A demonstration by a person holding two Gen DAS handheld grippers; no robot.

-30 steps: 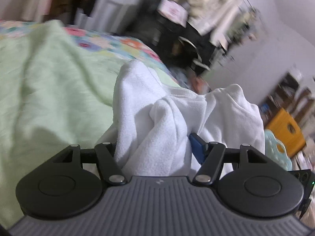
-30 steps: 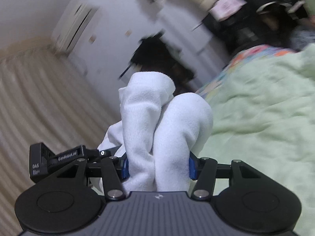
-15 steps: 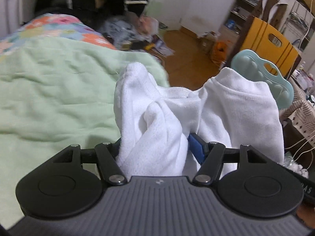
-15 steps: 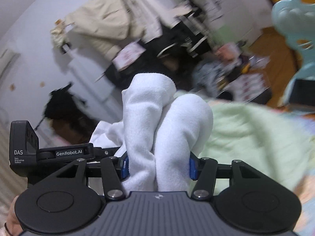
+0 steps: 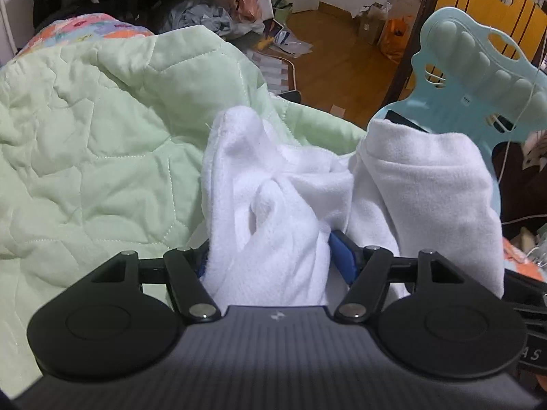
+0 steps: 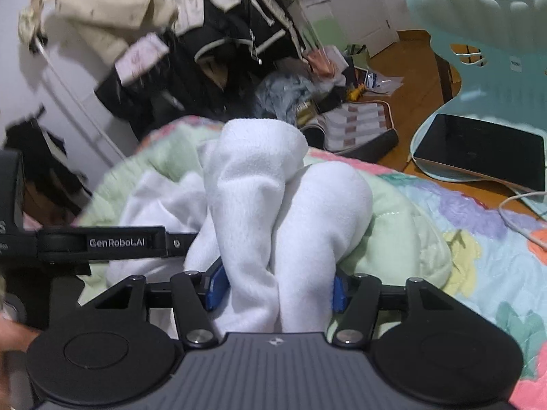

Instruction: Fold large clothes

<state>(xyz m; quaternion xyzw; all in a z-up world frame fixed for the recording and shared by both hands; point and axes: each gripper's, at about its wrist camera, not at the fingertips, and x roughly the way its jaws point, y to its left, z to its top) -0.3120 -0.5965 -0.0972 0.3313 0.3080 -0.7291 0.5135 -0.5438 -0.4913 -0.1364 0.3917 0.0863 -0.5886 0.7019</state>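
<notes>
A white fleece garment (image 5: 273, 205) is bunched between the blue pads of my left gripper (image 5: 270, 256), which is shut on it. Another fold of the garment drapes to the right over my right gripper. In the right wrist view the same white garment (image 6: 273, 212) is clamped in thick folds by my right gripper (image 6: 273, 287), also shut on it. The left gripper's body (image 6: 102, 242) shows at the left of that view, close beside. Both hold the cloth above a light green quilt (image 5: 85, 143) on the bed.
A patchwork bedspread (image 6: 478, 239) lies under the quilt. A pale blue plastic chair (image 5: 478, 78) with a dark tablet (image 6: 478, 150) on its seat stands at the right. Clothes hang on a rack (image 6: 205, 34) behind. Clutter lies on the wooden floor (image 5: 342, 61).
Both grippers have swung with the garment toward the bed's end and tipped downward; the view went from wall and curtain to the floor and chair. Both grips stay shut.
</notes>
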